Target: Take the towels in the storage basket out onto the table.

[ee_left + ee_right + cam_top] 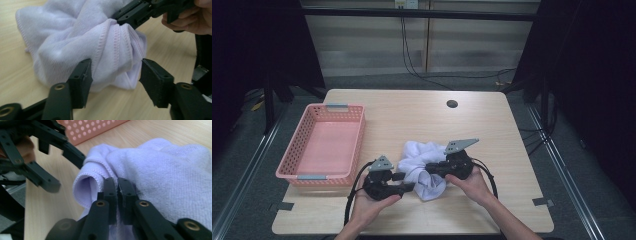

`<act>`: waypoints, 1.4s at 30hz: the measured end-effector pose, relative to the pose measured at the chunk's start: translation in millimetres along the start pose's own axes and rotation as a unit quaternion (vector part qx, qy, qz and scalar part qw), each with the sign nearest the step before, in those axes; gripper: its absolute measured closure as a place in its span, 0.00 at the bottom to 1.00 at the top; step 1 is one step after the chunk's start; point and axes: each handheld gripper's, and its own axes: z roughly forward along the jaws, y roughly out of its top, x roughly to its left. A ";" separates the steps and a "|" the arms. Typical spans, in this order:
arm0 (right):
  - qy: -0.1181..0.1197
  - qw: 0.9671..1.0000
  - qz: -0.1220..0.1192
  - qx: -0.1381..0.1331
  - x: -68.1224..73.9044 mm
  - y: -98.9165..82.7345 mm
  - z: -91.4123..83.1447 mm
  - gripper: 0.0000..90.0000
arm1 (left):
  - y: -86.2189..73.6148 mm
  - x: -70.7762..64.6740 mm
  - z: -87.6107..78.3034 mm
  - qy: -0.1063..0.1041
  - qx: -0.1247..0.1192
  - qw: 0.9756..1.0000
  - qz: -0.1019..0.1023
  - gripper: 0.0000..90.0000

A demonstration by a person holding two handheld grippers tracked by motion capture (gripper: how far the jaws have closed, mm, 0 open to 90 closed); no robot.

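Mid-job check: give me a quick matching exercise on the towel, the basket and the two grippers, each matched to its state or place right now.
Things:
1. left gripper
2. right gripper
3. white towel
4. pink basket

States:
A. empty, on the table's left side
B. jaws shut on a towel fold
C. bunched up between the two grippers
D. jaws apart around a fold, one pad touching

Pairs: 1-D, 2-B, 3-C, 4-A
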 end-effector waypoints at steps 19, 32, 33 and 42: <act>-0.018 0.996 0.043 -0.073 -12.7 9.4 -35.2 0.99 | 19.6 15.3 -4.4 0.027 -0.063 0.998 0.000 0.95; -0.155 0.972 0.063 -0.166 -55.5 25.2 -122.9 1.00 | 56.0 39.7 -69.0 0.041 -0.158 0.986 -0.046 0.95; -0.155 0.972 0.063 -0.166 -55.5 25.2 -122.9 1.00 | 56.0 39.7 -69.0 0.041 -0.158 0.986 -0.046 0.95; -0.126 0.957 0.112 -0.237 -84.6 67.1 -144.9 1.00 | 112.5 45.6 -93.0 0.050 -0.206 0.977 -0.028 0.96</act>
